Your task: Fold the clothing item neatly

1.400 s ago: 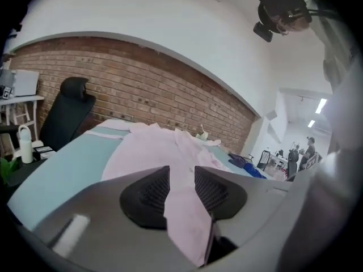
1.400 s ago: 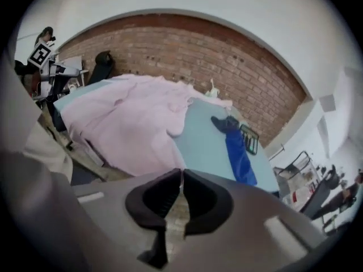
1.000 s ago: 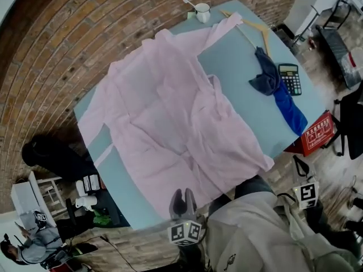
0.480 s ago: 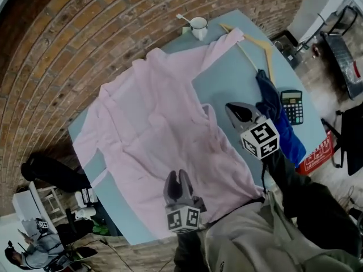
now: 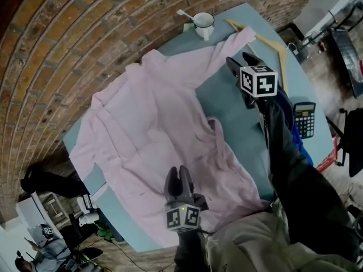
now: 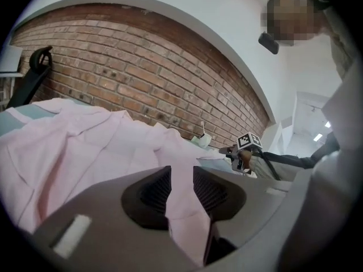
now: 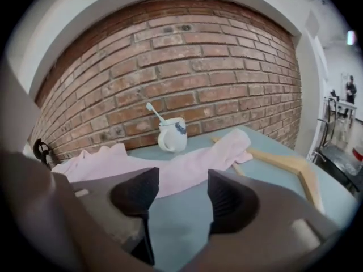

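Your left gripper (image 6: 181,188) is narrow and it holds the pink garment (image 5: 153,123). In the left gripper view a fold of the pink cloth runs between the two ribbed pads, and they pinch it. The grip is at the edge of the garment nearest to you. The rest of the garment lies spread out ahead of this gripper and to its left, with many wrinkles. It rests on the light blue table (image 5: 235,115) and reaches toward the brick wall (image 6: 142,67).

Your right gripper (image 7: 182,194) is wide. Its jaws have just been opening and there is nothing between them; only bare table shows through the gap. It is over the far part of the table, well apart from the left gripper, ahead of it and to its right. I cannot tell if it touches the table.

Just ahead of the right gripper one sleeve (image 7: 198,160) of the garment lies flat across its line. The end of the sleeve is a little to the right and lies on a wooden hanger (image 7: 289,166). The hanger continues on the right side of the gripper. Beyond the sleeve, slightly to the left, a white mug (image 7: 172,134) with a spoon in it stands near the wall. A calculator (image 5: 305,119) lies behind this gripper, beside your forearm.
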The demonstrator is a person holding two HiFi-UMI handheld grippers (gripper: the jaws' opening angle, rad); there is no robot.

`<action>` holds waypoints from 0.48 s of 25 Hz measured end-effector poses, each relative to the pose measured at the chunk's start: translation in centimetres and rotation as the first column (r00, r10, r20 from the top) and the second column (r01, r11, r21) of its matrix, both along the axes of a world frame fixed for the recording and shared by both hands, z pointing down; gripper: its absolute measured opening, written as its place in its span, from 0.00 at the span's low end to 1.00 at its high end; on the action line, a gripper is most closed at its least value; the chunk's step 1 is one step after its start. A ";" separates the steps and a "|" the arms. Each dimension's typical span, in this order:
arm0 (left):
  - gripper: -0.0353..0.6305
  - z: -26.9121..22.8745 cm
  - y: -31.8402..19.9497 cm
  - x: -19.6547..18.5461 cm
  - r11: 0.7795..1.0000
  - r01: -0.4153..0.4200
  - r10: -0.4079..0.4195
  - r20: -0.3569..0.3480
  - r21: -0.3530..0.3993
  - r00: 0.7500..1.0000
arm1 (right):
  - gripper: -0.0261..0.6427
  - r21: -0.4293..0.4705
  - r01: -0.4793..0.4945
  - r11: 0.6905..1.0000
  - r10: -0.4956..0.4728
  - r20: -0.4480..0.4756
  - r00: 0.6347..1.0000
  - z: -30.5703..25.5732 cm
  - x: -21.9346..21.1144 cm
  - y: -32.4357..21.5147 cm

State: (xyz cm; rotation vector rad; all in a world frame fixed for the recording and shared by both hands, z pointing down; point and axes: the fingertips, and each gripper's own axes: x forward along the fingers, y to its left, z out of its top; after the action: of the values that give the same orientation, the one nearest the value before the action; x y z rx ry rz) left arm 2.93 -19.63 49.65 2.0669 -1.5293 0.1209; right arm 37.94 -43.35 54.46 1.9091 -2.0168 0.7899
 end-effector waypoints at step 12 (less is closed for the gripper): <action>0.25 3.5 -0.4 -0.4 0.996 -0.009 0.008 -0.014 -0.087 1.000 | 0.18 -0.181 0.051 0.982 -0.098 -0.263 0.960 4.2 1.8 -7.0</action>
State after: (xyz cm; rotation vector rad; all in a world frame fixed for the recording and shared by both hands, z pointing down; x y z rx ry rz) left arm 2.48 -19.99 53.11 2.0024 -1.4807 0.1736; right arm 39.75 -50.31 58.62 1.7285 -1.7828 0.6231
